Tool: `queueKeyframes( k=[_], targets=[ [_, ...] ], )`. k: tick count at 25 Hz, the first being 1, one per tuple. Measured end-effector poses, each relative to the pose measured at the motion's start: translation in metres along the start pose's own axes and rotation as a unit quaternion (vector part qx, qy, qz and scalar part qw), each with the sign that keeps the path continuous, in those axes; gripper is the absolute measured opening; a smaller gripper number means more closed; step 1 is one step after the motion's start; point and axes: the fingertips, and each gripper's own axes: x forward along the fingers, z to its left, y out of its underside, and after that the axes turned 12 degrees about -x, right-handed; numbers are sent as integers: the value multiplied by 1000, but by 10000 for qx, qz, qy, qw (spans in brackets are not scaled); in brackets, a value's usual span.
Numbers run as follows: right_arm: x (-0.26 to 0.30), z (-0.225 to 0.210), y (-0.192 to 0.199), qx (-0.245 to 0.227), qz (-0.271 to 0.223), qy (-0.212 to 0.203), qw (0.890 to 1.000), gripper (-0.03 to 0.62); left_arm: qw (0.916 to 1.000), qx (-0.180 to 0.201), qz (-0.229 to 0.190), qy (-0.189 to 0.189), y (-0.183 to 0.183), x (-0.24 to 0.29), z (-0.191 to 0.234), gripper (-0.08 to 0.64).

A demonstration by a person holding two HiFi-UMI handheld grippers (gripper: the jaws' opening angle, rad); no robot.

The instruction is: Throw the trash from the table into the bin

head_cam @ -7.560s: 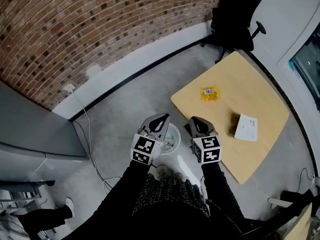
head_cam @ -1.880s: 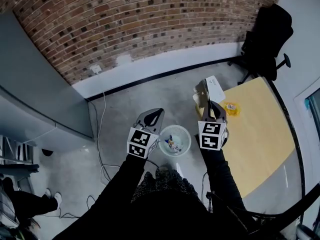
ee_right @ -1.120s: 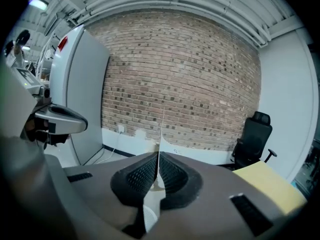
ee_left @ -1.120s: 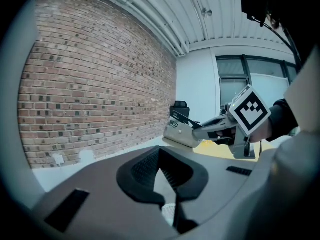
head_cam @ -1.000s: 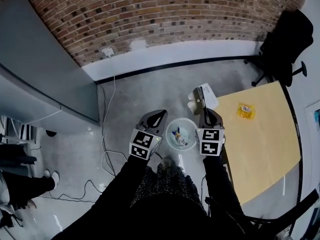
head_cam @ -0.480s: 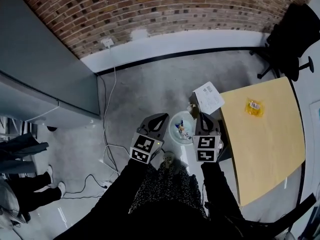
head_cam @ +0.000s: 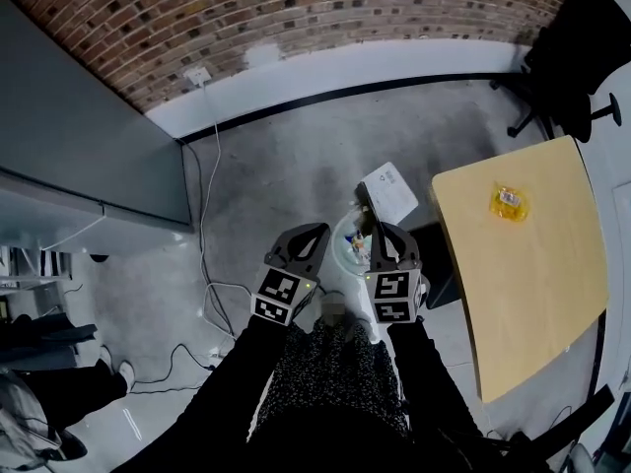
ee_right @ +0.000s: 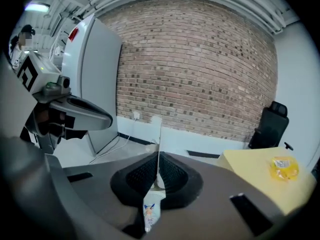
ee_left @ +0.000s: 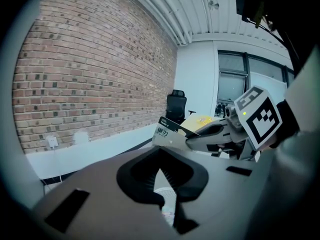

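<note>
White and flat, one packet (head_cam: 389,190) is gripped edge-on in the right hand-held gripper (ee_right: 159,159). It hangs in the air over the far rim of the one bin (head_cam: 341,254), which stands on the floor (head_cam: 276,166) off the left edge of the surface (head_cam: 537,274). One yellow wrapper (head_cam: 507,202) lies near the surface's far edge. The left hand-held gripper (head_cam: 317,233) is clenched on nothing.

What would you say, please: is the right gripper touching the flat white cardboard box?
Touching. The right gripper view shows the right gripper with its jaws shut on the thin edge of the flat white cardboard box, with no gap on either side.
</note>
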Motion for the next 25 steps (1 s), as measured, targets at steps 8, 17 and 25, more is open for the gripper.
queueKeyframes(
  k=[8,17,25],
  targets=[
    [22,12,34,427,232,-56,9988,14,9998,-54,170,43,24,16,14,-2],
    [49,15,113,825,709,38,9941,14,9990,-134,357,234,64,54,17,-2],
    [65,26,165,1226,1086,17,9865,14,9952,-103,835,503,119,83,6,-2]
  ],
)
